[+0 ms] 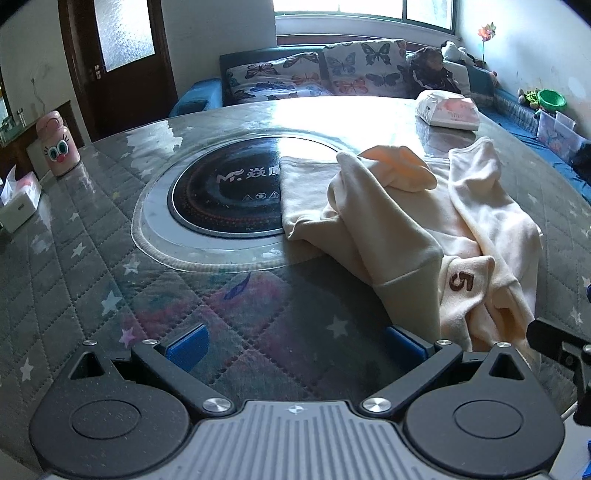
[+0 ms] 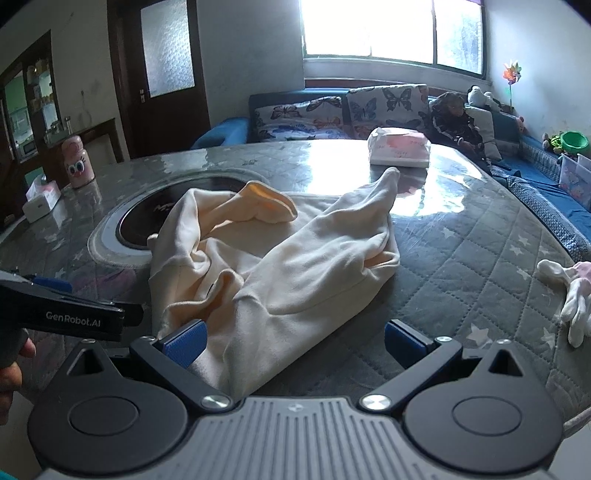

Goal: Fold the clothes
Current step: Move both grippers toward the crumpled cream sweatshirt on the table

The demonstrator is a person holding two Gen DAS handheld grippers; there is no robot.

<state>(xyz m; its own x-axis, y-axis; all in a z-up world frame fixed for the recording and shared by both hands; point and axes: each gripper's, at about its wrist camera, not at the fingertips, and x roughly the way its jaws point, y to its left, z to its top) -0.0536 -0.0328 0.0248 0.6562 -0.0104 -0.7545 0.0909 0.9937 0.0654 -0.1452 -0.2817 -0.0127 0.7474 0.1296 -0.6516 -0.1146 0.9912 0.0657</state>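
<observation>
From the left wrist, the left claw [image 1: 295, 345] is spread wide and grasps nothing, low over the counter [image 1: 92, 229]; the cream garment [image 1: 406, 221] lies crumpled just beyond its right finger, near the counter's front and partly over the round induction hob [image 1: 221, 192] set in the middle; the claw seems parked beside the cloth, ready to take the near hem; a brown "5" patch [image 1: 461, 281] faces up; a pink bottle [image 1: 58, 144] and a white box [image 1: 20, 201] stand at the far left, a tissue pack [image 1: 448, 109] at the far edge; beyond are a butterfly-print sofa [image 1: 314, 72], a dark door [image 1: 118, 55] and a bright window [image 1: 362, 11].

From the right wrist, the right claw [image 2: 295, 345] is likewise released, its fingers straddling the garment's near end, which suggests a grip is about to be chosen; the cloth is bunched, sleeves thrown across, so folding looks barely begun; a pale glove-like item [image 2: 569, 291] lies well apart at the right; the counter wears a grey quilted star cover under glossy film.
</observation>
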